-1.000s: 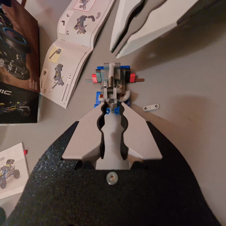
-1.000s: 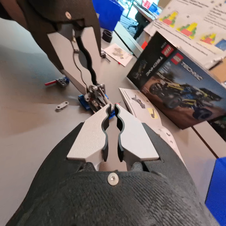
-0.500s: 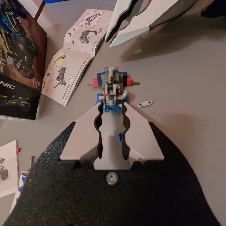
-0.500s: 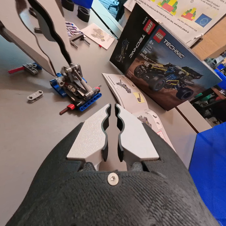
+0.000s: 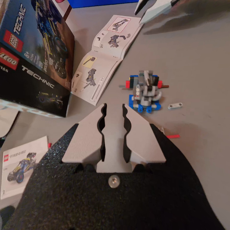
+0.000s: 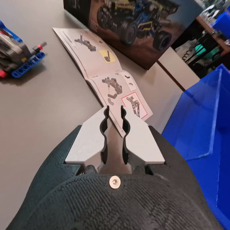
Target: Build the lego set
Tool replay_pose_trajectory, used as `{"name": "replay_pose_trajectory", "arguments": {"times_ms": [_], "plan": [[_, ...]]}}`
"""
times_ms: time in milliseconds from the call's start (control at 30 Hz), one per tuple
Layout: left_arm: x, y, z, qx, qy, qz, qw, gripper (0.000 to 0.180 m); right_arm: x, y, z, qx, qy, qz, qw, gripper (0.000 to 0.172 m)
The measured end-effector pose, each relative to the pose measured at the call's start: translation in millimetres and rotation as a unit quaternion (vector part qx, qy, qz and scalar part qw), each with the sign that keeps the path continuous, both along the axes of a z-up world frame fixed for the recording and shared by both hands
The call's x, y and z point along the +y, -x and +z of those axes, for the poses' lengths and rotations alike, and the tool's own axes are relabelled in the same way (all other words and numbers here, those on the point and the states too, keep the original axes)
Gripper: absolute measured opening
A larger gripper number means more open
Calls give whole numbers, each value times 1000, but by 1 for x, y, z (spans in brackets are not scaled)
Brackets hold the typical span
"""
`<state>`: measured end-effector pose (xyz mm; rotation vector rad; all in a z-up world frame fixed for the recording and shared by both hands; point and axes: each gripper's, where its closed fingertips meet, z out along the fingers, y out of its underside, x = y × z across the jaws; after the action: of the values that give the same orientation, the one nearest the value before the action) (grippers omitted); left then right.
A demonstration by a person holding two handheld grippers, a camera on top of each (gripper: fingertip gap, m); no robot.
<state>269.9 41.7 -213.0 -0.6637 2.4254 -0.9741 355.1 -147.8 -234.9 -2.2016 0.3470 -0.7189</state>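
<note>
Left gripper [image 5: 114, 105]: jaws parted, nothing between them, above bare table [image 5: 186, 62]. Right gripper [image 6: 114, 108]: jaws parted, empty, over open instruction booklet [image 6: 99, 64].

Brick chassis assembly [image 5: 144, 92] sits at 1 o'clock of the left fingertips, near, untouched. Blue base, grey frame, coil spring, red bushes on protruding axles. Judged light, rigid, pop-apart; best held across the blue base sides.

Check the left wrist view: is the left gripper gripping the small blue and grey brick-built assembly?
No. The left gripper stands open over bare grey table, with the blue and grey brick assembly lying apart to its right.
</note>
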Motion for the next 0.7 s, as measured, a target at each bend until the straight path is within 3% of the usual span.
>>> {"name": "replay_pose_trajectory", "arguments": {"times_ms": [200, 267, 433, 567, 700], "plan": [[-38, -37, 2, 35, 22, -49, 998, 22, 2, -18, -13, 11, 47, 19, 999, 22], [-56, -47, 4, 39, 13, -80, 996, 23, 2, -23, -20, 10, 56, 12, 998, 34], [-107, -64, -1, 41, -32, -191, 980, 36, 11, -14, -32, 23, 69, 38, 997, 0], [-139, -68, -8, 69, -37, -261, 962, 49, 12, -14, -33, 44, 58, 19, 997, 0], [-150, -81, -28, 88, -93, -280, 952, 51, 18, -7, -34, 66, 28, 43, 996, 0]]}}
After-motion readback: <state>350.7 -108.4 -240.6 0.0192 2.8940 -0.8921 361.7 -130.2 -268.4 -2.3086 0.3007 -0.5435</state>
